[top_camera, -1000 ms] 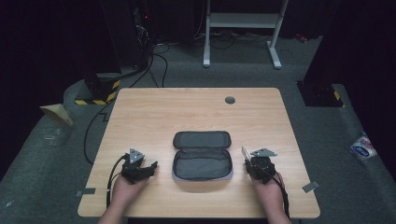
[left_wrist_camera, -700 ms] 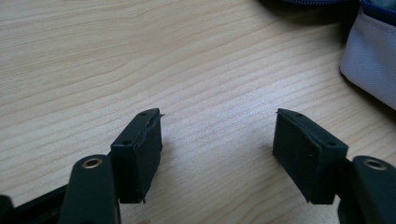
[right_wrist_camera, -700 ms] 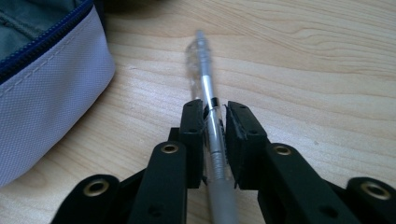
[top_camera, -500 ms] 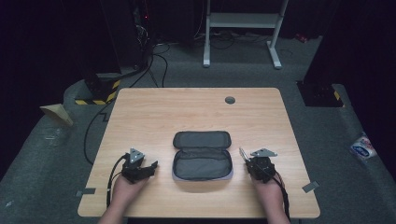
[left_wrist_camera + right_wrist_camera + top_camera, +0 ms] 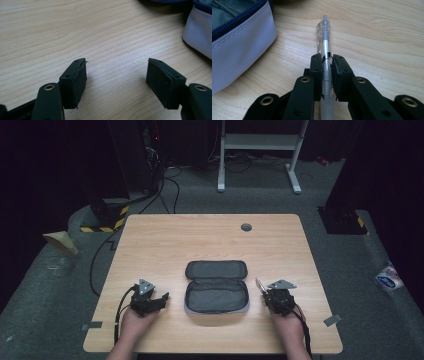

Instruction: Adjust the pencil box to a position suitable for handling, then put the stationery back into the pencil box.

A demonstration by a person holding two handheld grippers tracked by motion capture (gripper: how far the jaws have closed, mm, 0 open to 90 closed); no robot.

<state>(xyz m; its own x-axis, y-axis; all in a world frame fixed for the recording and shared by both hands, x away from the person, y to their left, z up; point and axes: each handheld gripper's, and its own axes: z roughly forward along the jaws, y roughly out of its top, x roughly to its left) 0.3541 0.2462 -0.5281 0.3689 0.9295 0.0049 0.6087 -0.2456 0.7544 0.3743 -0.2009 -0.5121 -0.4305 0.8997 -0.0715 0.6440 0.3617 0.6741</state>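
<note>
Left hand-held gripper [image 5: 116, 71] gapes wide; right hand-held gripper [image 5: 327, 60] is clamped tight.

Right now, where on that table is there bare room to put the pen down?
The far half of the table, from the pouch back to the round grommet, is bare wood. So is the strip between the left gripper and the pouch. It is tight on the right, where the right gripper holds the pen beside the pouch.

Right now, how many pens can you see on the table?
1. The pen is clamped between the right gripper jaws, just right of the open pouch. Others may be hidden inside the pouch.
</note>
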